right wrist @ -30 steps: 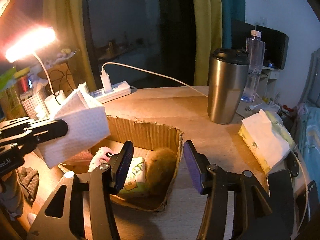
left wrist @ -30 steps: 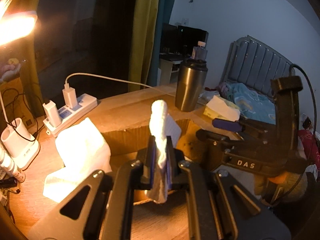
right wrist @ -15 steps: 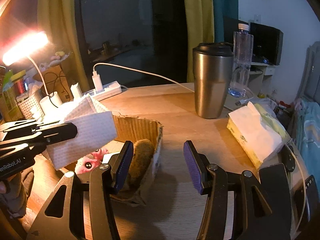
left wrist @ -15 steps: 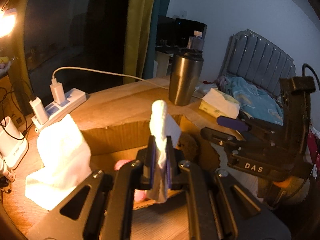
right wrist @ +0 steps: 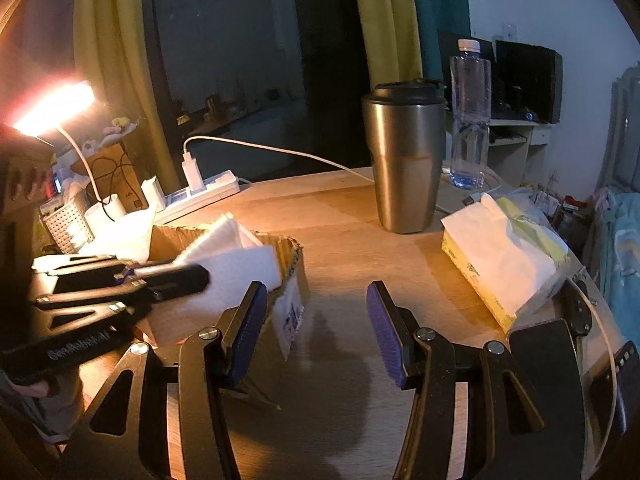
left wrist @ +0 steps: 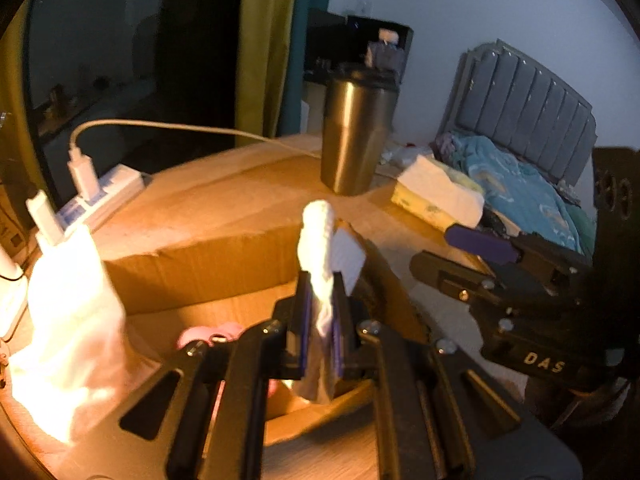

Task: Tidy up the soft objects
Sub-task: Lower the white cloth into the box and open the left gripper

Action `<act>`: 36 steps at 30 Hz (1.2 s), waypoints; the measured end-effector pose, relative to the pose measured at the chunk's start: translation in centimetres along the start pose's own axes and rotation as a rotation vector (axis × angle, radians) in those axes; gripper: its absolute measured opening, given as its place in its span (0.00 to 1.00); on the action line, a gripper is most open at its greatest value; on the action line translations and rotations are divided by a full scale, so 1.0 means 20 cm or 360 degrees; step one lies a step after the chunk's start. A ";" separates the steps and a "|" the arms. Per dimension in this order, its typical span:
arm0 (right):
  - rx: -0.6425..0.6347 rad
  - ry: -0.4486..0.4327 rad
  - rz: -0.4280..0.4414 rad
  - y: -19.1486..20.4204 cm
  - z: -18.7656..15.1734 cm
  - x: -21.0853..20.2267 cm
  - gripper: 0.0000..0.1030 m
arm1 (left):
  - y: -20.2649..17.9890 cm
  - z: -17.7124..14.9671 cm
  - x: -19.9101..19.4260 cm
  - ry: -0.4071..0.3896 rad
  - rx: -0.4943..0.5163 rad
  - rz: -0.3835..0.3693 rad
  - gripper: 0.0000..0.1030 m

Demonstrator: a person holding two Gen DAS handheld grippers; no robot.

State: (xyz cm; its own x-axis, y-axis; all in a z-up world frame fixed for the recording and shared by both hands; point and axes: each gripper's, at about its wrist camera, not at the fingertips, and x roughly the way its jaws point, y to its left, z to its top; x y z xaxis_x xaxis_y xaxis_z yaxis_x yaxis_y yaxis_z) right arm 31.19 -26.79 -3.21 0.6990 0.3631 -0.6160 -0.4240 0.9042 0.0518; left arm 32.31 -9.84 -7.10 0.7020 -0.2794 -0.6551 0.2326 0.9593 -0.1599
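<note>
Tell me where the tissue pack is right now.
The tissue pack lies on the table's right side, just right of the steel tumbler, ahead of the open right gripper.

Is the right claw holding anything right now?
No, the right claw is open over bare table, with nothing between its blue pads; only the left claw grips a white tissue.

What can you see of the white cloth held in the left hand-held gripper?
The white cloth is a folded, soft, textured sheet, like a paper towel or thin wipe. The left hand-held gripper is shut on it, pinching it edge-on so a rounded fold stands above the pads and a tail hangs below. From the right wrist view it spreads as a flat rectangle over the cardboard box, above its open top. Only the pads visibly touch it.
</note>
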 end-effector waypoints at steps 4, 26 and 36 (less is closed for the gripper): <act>0.0035 0.0016 -0.0006 -0.05 -0.02 0.02 0.53 | -0.07 -0.01 0.10 0.0102 0.0064 -0.0050 0.08; 0.0032 -0.0064 -0.0096 -0.01 0.00 -0.11 0.54 | -0.08 -0.02 -0.07 0.0061 0.0079 -0.0134 0.56; -0.0042 -0.0100 -0.0111 0.16 0.01 -0.23 0.54 | -0.01 -0.07 -0.29 -0.0060 0.0044 -0.0065 0.57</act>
State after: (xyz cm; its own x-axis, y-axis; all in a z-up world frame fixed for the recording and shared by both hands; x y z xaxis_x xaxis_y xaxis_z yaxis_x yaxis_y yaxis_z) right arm 26.71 -25.50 -0.05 0.7616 0.3138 -0.5669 -0.3876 0.9218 -0.0105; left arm 27.22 -8.25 -4.27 0.7163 -0.3201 -0.6200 0.2798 0.9458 -0.1650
